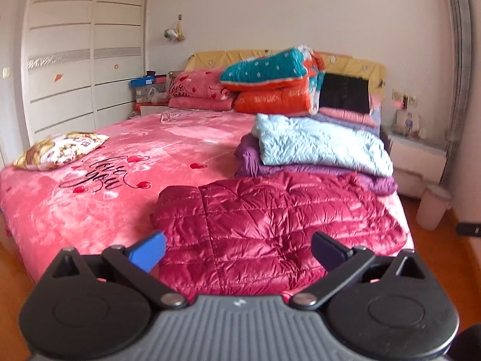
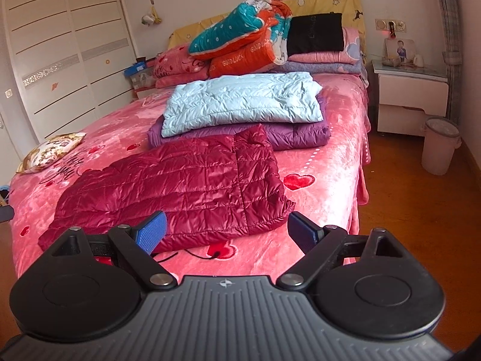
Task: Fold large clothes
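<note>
A bedroom with white sliding wardrobe doors (image 1: 87, 57) and an orange wooden floor (image 2: 415, 210) is surrounding a bed (image 2: 330, 162) that is wearing a fluffy pink blanket with red hearts. The dark red quilted jacket (image 2: 192, 183), shiny and puffy, is lying flat near the foot edge of the bed. Behind it, toward the headboard, 2 folded padded garments are forming a stack: a light blue one (image 2: 240, 102) is resting on a purple one (image 2: 300, 134). The left gripper (image 1: 237, 248) is hovering over the jacket with its blue pads spread wide, grasping nothing. The right gripper (image 2: 227, 230) is also standing released, above the jacket's near edge.
</note>
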The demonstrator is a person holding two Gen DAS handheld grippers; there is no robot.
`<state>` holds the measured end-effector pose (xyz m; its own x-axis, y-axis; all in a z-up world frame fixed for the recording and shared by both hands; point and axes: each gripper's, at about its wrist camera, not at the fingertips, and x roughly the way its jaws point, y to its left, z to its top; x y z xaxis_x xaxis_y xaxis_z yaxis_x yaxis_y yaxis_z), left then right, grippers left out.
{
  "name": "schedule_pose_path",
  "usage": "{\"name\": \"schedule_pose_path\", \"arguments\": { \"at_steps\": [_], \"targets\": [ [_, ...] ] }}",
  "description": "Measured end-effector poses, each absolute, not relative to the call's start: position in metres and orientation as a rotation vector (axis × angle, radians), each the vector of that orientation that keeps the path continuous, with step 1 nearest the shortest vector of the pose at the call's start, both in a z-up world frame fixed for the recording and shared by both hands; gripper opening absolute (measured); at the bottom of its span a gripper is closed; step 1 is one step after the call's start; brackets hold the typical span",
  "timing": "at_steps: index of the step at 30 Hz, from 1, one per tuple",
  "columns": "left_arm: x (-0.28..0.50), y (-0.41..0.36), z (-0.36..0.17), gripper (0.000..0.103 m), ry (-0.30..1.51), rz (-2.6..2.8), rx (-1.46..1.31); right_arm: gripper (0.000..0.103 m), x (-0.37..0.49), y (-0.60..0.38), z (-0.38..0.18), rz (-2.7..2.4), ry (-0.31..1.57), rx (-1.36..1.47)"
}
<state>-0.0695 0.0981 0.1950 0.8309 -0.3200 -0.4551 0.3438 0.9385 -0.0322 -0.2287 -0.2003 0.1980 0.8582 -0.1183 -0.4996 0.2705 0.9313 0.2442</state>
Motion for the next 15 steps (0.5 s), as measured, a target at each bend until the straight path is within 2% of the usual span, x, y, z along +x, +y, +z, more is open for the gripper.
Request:
{"name": "schedule_pose_path", "arguments": {
  "at_steps": [8, 15],
  "targets": [
    [-0.027, 0.157, 0.188, 0.102, 0.506, -0.387, -0.137, 0.103, -0.23, -0.211, 0.206, -0.187, 0.493, 0.3],
    [0.064, 0.185, 0.15, 0.102, 0.635, -0.493, -0.352, 0.103, -0.187, -0.286, 0.179, -0.096, 0.535, 0.486]
  ]
}}
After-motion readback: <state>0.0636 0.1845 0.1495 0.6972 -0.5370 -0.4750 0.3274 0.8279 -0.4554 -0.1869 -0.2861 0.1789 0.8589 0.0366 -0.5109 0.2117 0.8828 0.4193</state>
